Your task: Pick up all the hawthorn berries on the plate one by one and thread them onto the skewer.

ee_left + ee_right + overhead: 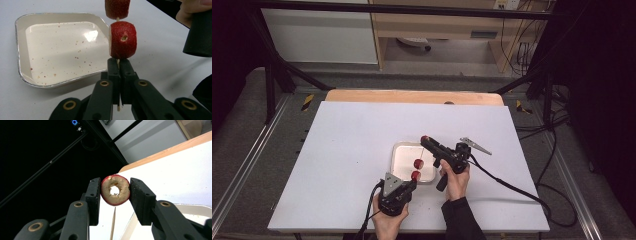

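Left fingers [119,72] clamping skewer [118,106], right fingers [115,195] gripping cored fruit slice [115,190], hole visible.

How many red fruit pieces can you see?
3: two threaded on the skewer the left gripper holds, lower and upper; one in the right gripper.

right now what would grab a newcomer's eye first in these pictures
The red fruit pieces threaded on a thin wooden skewer stand out; the left gripper holds it shut beside the white tray. Next, the right gripper clamps a cored red fruit ring between its fingers, lifted above the tray's far side. The tray itself holds crumbs and specks, near the middle of the white table.
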{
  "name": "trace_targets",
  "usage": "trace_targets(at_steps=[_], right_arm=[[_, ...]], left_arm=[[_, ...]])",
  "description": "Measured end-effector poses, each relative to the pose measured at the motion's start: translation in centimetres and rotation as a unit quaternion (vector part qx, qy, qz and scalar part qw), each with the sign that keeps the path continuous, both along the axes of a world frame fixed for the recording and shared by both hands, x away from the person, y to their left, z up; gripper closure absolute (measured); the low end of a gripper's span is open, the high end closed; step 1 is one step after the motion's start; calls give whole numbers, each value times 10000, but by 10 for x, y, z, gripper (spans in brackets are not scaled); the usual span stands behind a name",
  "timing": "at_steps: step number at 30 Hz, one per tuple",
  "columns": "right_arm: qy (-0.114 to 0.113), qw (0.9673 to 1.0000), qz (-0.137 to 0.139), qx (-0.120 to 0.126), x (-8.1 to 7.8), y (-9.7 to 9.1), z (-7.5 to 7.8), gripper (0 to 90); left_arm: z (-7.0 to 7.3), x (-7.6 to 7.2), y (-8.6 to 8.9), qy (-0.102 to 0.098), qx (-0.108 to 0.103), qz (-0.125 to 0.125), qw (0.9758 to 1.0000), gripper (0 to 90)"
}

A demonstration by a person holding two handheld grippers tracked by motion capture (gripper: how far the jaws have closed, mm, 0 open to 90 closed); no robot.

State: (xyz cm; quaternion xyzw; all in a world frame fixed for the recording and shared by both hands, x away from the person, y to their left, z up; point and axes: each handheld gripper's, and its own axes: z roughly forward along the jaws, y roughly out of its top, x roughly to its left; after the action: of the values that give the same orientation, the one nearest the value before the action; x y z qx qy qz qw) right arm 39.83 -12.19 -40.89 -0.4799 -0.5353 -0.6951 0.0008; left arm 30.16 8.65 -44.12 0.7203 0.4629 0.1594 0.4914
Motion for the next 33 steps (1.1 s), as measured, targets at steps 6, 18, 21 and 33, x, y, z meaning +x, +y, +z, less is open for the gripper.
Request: trace_targets(at_steps=[6,18,21,33], right_arm=[[26,10000,22,-22,0,0,-1,624],[128,9998,126,-42,-2,3,-5,624],[143,9998,136,-54,-3,3,-5,625],[227,9997,34,-71,-5,4,-4,625]], left_arm=[[0,0,0,-3,-30,4,10000,883],[1,2,-1,31,-90,58,9999,884],[0,2,-2,44,-92,45,9999,884],[0,-1,-5,99,-283,184,9994,884]])
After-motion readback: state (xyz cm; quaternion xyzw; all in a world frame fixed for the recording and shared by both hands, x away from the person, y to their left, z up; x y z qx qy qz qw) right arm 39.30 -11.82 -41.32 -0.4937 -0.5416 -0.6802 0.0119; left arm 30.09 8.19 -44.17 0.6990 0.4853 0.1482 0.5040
